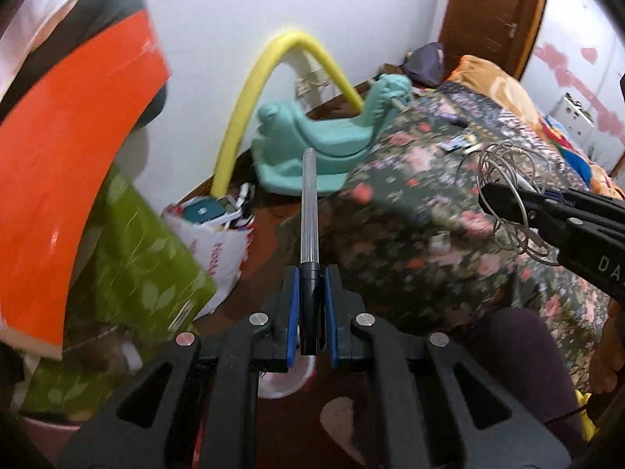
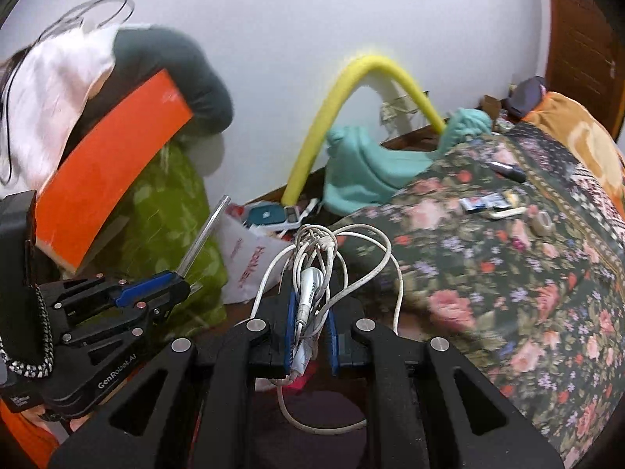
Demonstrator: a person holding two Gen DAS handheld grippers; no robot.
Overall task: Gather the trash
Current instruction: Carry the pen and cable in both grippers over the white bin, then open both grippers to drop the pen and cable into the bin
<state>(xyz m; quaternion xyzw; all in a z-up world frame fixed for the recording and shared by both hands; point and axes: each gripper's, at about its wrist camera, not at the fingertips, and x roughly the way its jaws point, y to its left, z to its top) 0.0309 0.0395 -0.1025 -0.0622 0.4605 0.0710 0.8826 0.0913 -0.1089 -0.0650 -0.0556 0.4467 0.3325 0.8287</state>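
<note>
My left gripper (image 1: 312, 273) is clamping a pen (image 1: 309, 211) in its jaws; my right gripper (image 2: 310, 308) is gripping tangled white earphones (image 2: 324, 265), both hanging beside the floral bed (image 2: 508, 273).

Floral bedspread (image 2: 488, 273): blurred, flowers smeared; right edge cuts it.
Small items (image 2: 488, 203) far on bed: too small to name.
Pen (image 1: 310, 211): near end hidden between pads.
Earphone cable (image 2: 328, 258): lower loop hidden behind gripper body.

Home bedroom: floral bedspread (image 2: 508, 273), teal rocking toy (image 1: 312, 144), wooden door (image 1: 492, 11).
</note>
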